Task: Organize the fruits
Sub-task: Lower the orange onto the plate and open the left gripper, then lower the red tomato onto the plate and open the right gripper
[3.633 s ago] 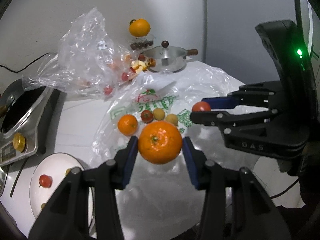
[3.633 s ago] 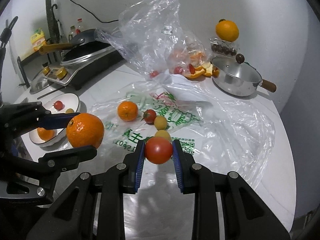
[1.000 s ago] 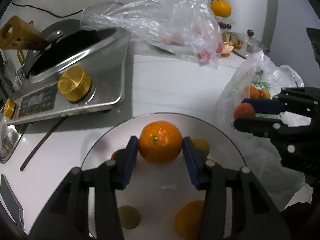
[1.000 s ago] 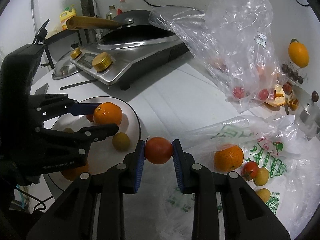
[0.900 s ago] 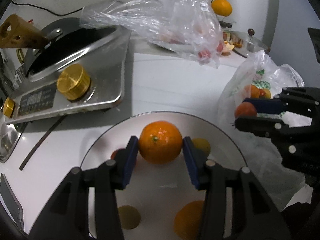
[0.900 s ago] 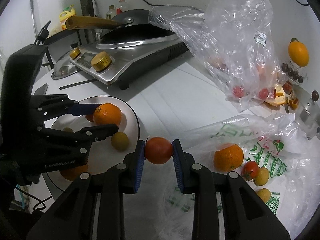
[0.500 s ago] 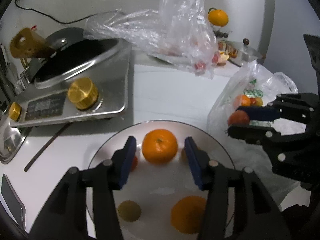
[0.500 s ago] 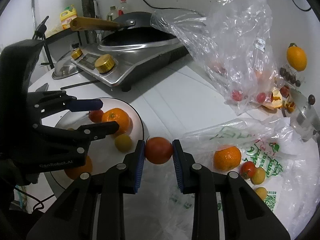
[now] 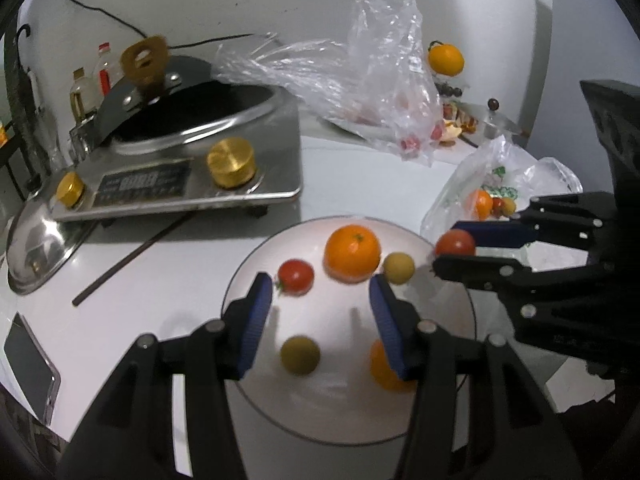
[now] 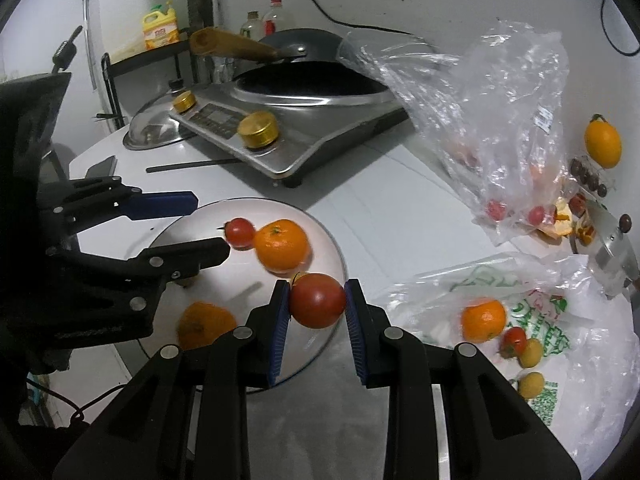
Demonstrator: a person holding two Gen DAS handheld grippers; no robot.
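Observation:
A white plate holds a big orange, a small red tomato, two small yellowish fruits and a second orange half hidden by a finger. My left gripper hangs open just short of the big orange, with nothing between its pads. The right gripper is shut on a red tomato and hovers over the plate's near rim. In the left wrist view that tomato sits at the plate's right edge.
A printed plastic bag on the right holds an orange and small fruits. Behind the plate stand an induction cooker with a wok, a dark stick, a phone and a clear bag.
The left gripper opened, let go of the big orange on the plate and drew back and up. The right gripper brought its tomato from beside the plate to over the rim.

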